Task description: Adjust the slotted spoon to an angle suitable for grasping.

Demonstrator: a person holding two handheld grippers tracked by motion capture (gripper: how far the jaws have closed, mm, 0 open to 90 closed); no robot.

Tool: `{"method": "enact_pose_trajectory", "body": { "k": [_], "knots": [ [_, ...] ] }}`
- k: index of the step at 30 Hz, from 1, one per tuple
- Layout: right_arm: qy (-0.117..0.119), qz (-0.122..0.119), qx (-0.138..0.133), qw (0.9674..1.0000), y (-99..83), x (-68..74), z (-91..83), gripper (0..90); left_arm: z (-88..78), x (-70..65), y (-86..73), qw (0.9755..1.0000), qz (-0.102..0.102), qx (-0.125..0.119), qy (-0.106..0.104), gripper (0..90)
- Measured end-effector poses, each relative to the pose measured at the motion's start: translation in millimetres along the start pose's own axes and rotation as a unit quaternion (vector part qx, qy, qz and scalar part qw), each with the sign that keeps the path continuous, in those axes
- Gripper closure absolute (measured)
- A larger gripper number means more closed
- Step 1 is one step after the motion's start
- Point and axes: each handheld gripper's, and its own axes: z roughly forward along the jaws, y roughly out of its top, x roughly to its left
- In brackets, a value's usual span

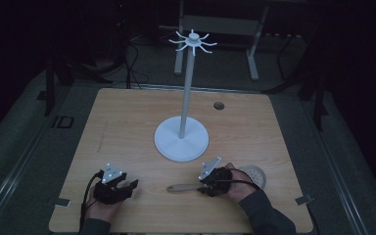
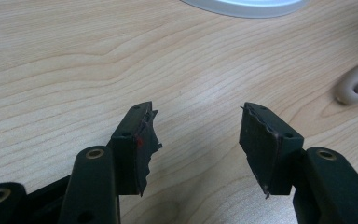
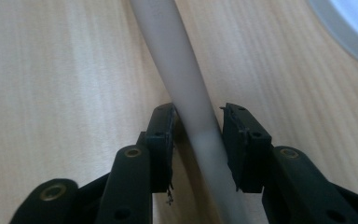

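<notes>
Dim room, dark floor and table legs behind a pale wooden table [image 1: 127, 117]; the far background is too dark to make out. On the table stands a white hook stand [image 1: 181, 139]. Near the right gripper [image 1: 209, 185] lies a skimmer spoon [image 1: 183, 187]; its perforated bowl is half hidden behind the hand [image 1: 237, 183]. Embossed marks on the handle [image 3: 186, 79] are too blurred to read. That handle runs between the right fingers [image 3: 161, 140], touching the left pad, a sliver apart from the other: jaws narrowed around it, not clamped. The left gripper [image 2: 198, 135] stands partly open, holding nothing, the handle's holed end [image 2: 356, 86] lying off beyond its right finger.
</notes>
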Motion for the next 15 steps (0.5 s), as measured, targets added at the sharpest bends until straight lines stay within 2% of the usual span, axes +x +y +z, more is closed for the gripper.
{"method": "enact_pose_trajectory", "body": {
  "k": [1,2,3,4,6,7,8,9,11,13,15],
  "knots": [
    [-0.014,0.005,-0.002,0.9999,0.1,-1.4,-1.0,67.4,-0.1,0.1,-0.1,1.0000,-0.001,-0.001,0.000,45.0],
    [-0.014,0.005,-0.002,0.9999,0.1,-1.4,-1.0,67.4,-0.1,0.1,-0.1,1.0000,-0.001,-0.001,0.000,45.0],
    [-0.030,0.016,-0.005,0.9994,-0.9,-5.8,-2.8,70.3,0.0,0.0,-0.1,1.0000,0.000,0.000,0.000,45.0],
    [-0.030,0.016,-0.005,0.9994,-0.9,-5.8,-2.8,70.3,0.0,0.0,-0.1,1.0000,0.000,0.000,0.000,45.0],
    [-0.052,0.038,-0.008,0.9979,-4.0,-13.9,-6.6,74.1,0.1,-0.2,-0.1,1.0000,0.000,0.000,0.000,45.0],
    [-0.052,0.038,-0.008,0.9979,-4.0,-13.9,-6.6,74.1,0.1,-0.2,-0.1,1.0000,0.000,0.000,0.000,45.0],
    [-0.068,0.059,-0.011,0.9959,-7.0,-20.0,-8.7,74.5,0.2,-0.3,0.0,1.0000,0.000,0.000,0.000,45.0],
    [-0.068,0.059,-0.011,0.9959,-7.0,-20.0,-8.7,74.5,0.2,-0.3,0.0,1.0000,0.000,0.000,0.000,45.0],
    [-0.060,0.078,-0.023,0.9949,-10.2,-26.2,-11.2,74.6,0.3,-0.5,-0.1,1.0000,0.000,0.000,0.000,45.0],
    [-0.072,0.085,-0.025,0.9934,-10.9,-27.4,-12.9,74.6,0.4,-0.5,-0.1,1.0000,0.001,0.001,0.000,45.0],
    [-0.075,0.088,-0.027,0.9930,-11.5,-28.6,-14.0,74.7,0.7,-0.7,-0.1,1.0000,0.001,0.000,0.000,45.0]
  ]
}}
